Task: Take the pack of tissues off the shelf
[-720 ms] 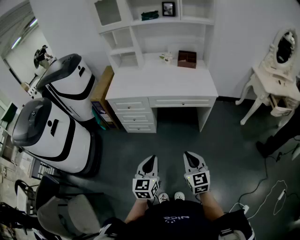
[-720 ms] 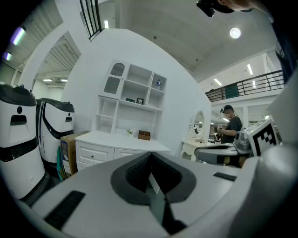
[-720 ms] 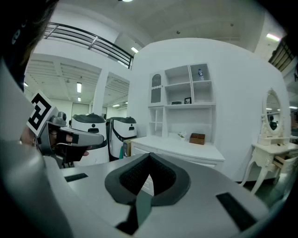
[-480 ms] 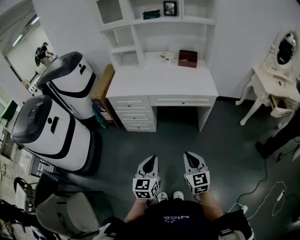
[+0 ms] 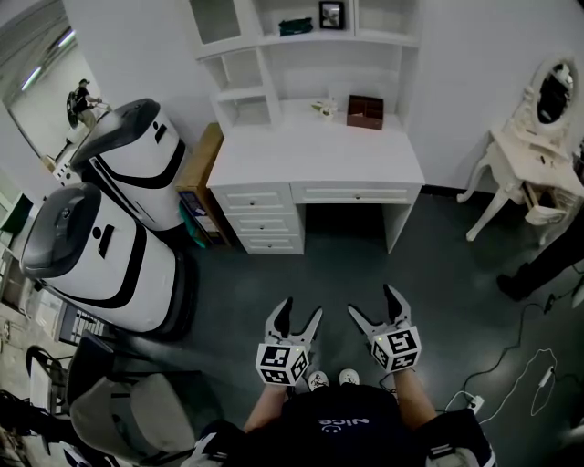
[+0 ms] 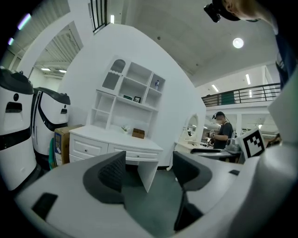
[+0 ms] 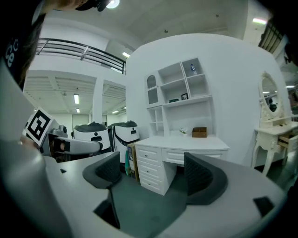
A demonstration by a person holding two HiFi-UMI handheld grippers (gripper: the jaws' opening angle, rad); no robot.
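Grey ribbed pads of the left gripper (image 6: pixel 148 169) and the right gripper (image 7: pixel 151 174) stand wide apart with only floor between them, both held low before the person and well short of the white desk (image 5: pixel 319 155). Black-and-white square markers top each gripper, and the white print on the person's dark shirt (image 5: pixel 344 423) is upside down and too small to read. The green pack (image 5: pixel 295 27) lies on the upper shelf (image 5: pixel 365 38) beside a small frame (image 5: pixel 329 15), its label unreadable.
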